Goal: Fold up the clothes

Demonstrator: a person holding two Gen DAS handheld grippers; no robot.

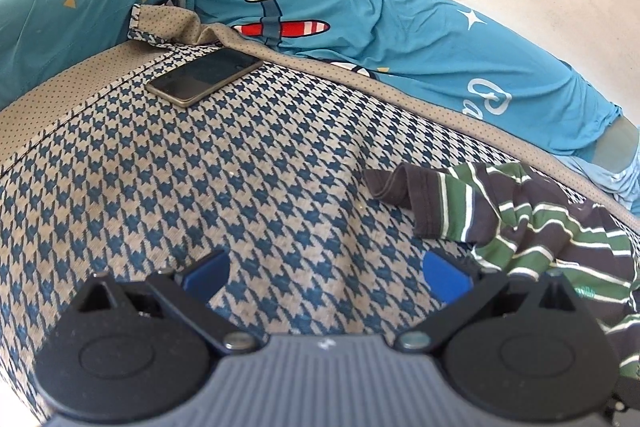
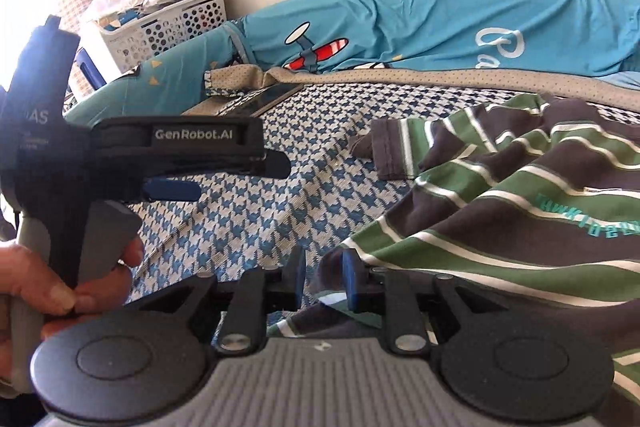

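Observation:
A brown shirt with green and white stripes (image 1: pixel 540 227) lies crumpled on the right of the houndstooth bed cover (image 1: pixel 240 187). My left gripper (image 1: pixel 326 275) hovers over bare cover to the shirt's left, its jaws wide open and nothing between them. In the right wrist view the striped shirt (image 2: pixel 500 211) fills the right side. My right gripper (image 2: pixel 325 281) stands with its blue pads only narrowly apart. The shirt's dark edge lies between them, and a sliver of cover shows beside the left pad. A person's hand (image 2: pixel 60 287) holds the left gripper (image 2: pixel 240 178) at the left.
A phone (image 1: pixel 204 77) lies on the cover near the far edge. Behind it lies blue bedding with a red airplane print (image 1: pixel 280 23), against a pale wall. A white perforated basket (image 2: pixel 168 23) stands at the far left, beyond the bed.

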